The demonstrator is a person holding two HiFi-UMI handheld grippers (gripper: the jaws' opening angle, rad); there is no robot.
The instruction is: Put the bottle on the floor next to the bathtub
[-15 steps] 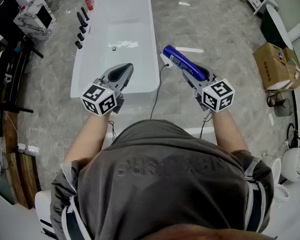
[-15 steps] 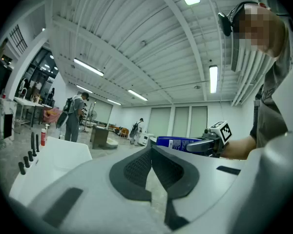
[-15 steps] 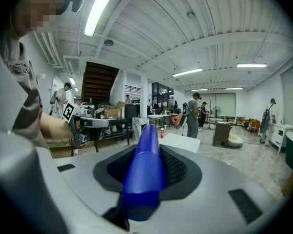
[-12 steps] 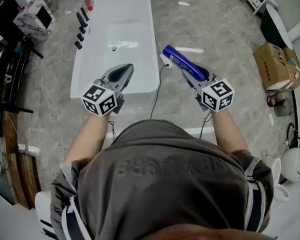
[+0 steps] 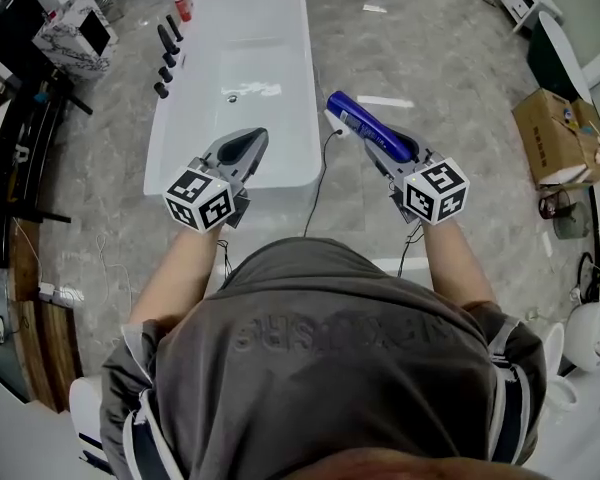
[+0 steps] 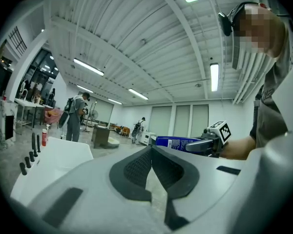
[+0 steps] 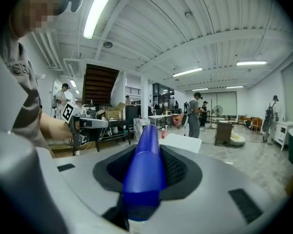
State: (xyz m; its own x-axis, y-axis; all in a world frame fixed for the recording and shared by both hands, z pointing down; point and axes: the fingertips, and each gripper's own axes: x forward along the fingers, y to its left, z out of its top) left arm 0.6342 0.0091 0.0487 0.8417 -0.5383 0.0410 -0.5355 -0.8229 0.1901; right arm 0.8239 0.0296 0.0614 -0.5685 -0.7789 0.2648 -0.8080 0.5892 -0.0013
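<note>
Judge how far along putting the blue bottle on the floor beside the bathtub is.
Done: the blue bottle is clamped in the right gripper. In hand: it hangs above the floor right of the bathtub. Left: lower it, release. The left gripper is shut, empty.

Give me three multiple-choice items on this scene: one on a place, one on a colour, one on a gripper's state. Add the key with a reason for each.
1. Where is the bottle relative to the bathtub in the head view?
A) inside it
B) right of it, above the floor
C) left of it

2. What colour is the bottle?
A) red
B) green
C) blue

3. The left gripper is:
A) shut, empty
B) shut on the bottle
C) wide open

Key:
1 B, the right gripper holds it over the floor beside the tub.
2 C, the head view and the right gripper view both show blue.
3 A, its own view shows the pads meeting with nothing between them.
</note>
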